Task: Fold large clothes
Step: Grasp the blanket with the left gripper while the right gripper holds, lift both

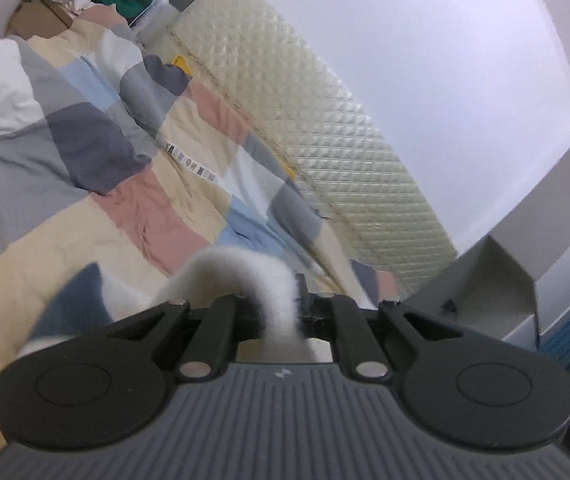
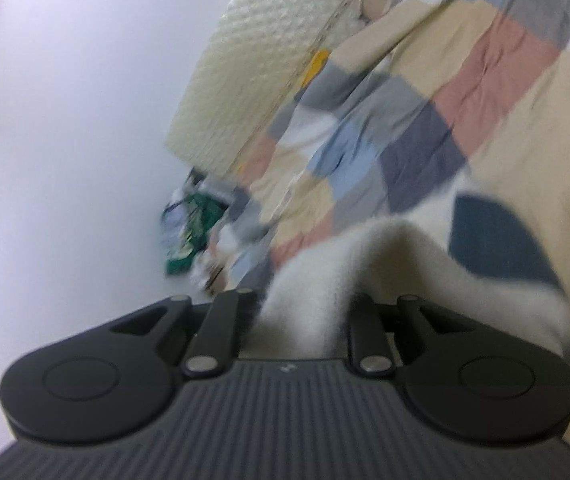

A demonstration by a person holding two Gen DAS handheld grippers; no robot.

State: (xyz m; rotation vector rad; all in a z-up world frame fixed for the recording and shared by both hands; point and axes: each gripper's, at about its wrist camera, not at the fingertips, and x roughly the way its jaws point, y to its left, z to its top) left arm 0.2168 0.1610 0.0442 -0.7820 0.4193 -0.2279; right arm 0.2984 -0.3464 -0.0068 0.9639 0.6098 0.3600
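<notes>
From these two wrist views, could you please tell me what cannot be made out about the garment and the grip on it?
- White fleece garment: its kind and full shape; both views show only a bunched fold.
- Left gripper fingers: covered by that fold, left view.
- Right gripper fingers: buried in fleece; motion blur, right view.
- Clothes pile: too blurred to separate, right view.

The right gripper (image 2: 305, 312) pinches a fluffy white garment (image 2: 317, 280) above a patchwork bedspread (image 2: 485, 92).

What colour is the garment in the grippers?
White fleece with a dark blue patch, clearest in the right wrist view.
</notes>
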